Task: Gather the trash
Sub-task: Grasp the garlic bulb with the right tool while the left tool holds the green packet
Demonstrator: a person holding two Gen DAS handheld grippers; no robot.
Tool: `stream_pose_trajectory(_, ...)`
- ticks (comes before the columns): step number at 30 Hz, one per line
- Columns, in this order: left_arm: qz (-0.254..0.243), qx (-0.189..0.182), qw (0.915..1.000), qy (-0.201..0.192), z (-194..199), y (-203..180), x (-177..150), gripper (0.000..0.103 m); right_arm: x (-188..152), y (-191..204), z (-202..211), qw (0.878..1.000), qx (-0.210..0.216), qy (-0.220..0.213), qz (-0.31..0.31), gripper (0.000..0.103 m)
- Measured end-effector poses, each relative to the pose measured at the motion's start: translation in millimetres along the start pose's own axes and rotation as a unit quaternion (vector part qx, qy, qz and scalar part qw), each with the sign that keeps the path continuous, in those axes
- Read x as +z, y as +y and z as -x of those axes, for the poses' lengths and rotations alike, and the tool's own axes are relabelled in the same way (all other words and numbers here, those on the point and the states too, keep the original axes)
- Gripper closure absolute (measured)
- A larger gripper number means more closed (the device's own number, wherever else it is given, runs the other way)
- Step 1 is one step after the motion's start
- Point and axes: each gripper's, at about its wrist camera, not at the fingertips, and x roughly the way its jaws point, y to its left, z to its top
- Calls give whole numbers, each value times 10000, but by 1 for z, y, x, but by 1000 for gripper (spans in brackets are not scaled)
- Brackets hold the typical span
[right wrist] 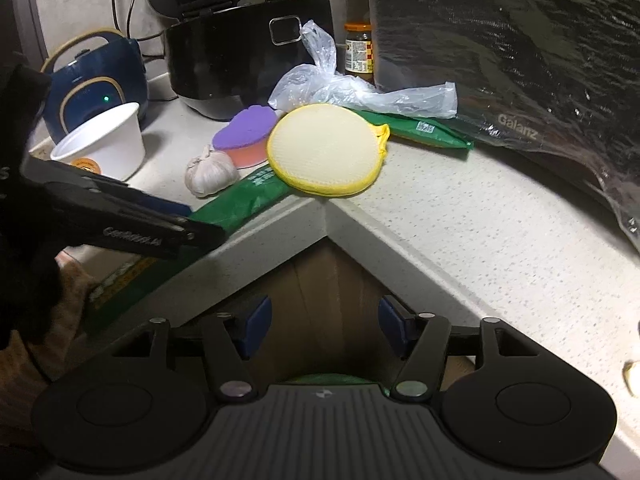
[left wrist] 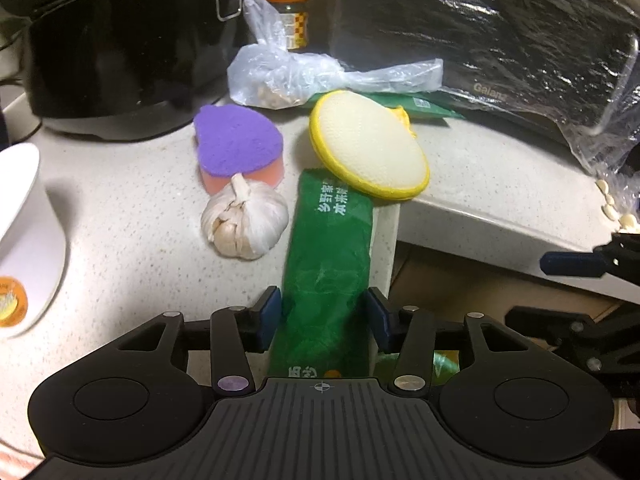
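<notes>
My left gripper (left wrist: 324, 314) is shut on a long green wrapper (left wrist: 328, 256) with white print, which lies at the inner corner edge of the speckled counter (left wrist: 120, 216); its far end is under a round yellow scrubber pad (left wrist: 368, 148). The same wrapper (right wrist: 244, 196) and the left gripper's fingers (right wrist: 160, 224) show in the right wrist view. My right gripper (right wrist: 324, 326) is open and empty, held off the counter in front of the corner. A second green packet (right wrist: 424, 130) and a crumpled clear plastic bag (right wrist: 352, 92) lie behind the pad.
A garlic bulb (left wrist: 244, 224) and a purple-pink sponge (left wrist: 240, 148) sit left of the wrapper. A white paper cup (right wrist: 104, 144), a black rice cooker (right wrist: 240, 60), a blue appliance (right wrist: 96, 80), a jar (right wrist: 358, 52) and a plastic-covered microwave (right wrist: 520, 60) stand around. Garlic cloves (left wrist: 612, 204) lie at right.
</notes>
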Motion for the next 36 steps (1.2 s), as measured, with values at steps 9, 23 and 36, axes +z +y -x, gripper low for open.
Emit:
stream_pose_trajectory(9, 781, 61, 9963, -347, 24, 8, -19, 77, 19, 4, -8, 9991, 96, -264, 332, 33)
stream_pose_trajectory(23, 798, -115, 9959, -407, 43, 5, -31, 78, 123, 61, -89, 9907, 1179, 112, 669, 31)
stream_pose_trajectory(36, 680, -241, 9966, -408, 45, -4, -33, 79, 126, 87, -131, 9873, 1173, 748, 765, 48)
